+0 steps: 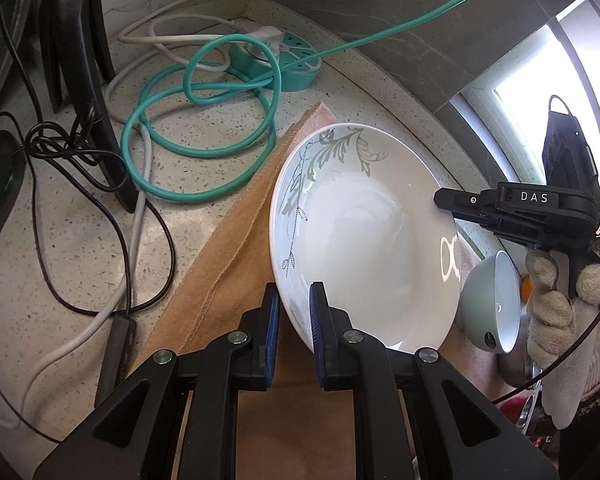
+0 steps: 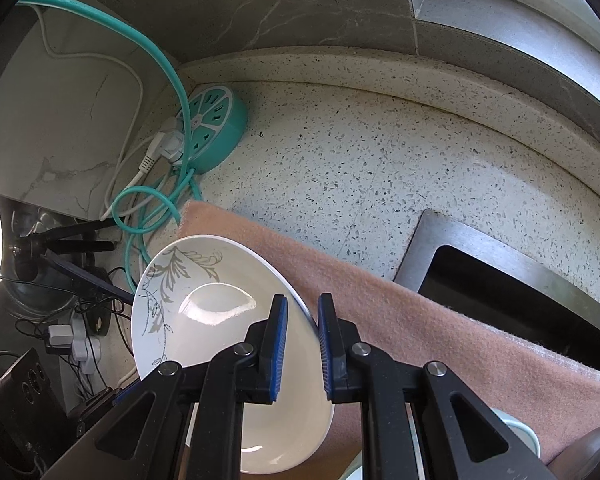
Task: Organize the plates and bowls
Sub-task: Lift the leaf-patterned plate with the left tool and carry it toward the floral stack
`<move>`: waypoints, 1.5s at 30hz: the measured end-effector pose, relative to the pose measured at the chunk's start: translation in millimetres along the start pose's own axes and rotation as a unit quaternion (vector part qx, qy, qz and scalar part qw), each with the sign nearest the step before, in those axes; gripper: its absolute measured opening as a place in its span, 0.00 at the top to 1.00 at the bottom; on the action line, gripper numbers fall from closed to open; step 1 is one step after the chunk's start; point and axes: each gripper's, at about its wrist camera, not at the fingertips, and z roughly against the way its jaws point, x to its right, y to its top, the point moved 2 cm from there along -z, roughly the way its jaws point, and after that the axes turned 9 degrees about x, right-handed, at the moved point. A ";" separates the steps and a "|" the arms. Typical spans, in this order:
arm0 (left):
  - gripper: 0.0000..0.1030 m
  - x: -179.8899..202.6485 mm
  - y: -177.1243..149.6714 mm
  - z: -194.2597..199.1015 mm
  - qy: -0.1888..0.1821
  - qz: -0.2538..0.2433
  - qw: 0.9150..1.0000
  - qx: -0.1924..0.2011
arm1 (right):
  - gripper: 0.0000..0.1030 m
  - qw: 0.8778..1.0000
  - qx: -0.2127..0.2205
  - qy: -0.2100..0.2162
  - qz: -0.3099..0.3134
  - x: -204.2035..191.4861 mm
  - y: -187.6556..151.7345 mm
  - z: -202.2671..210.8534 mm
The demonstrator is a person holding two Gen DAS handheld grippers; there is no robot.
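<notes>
White empty plate (image 1: 364, 236) pinched between both hand-held grippers, left (image 1: 294, 334), right (image 2: 302, 348).

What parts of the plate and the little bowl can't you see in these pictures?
- Plate: left wrist view, the left gripper covers its near rim.
- Plate, right wrist view: the right gripper hides its near side.
- Green bowl: left wrist view, the plate hides its left side; right wrist view, cut off by the bottom edge.
</notes>
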 end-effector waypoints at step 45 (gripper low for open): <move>0.88 -9.1 -21.0 88.0 -0.047 -0.055 0.997 0.023 | 0.87 0.997 0.055 0.004 -0.057 -43.5 -82.6 82.2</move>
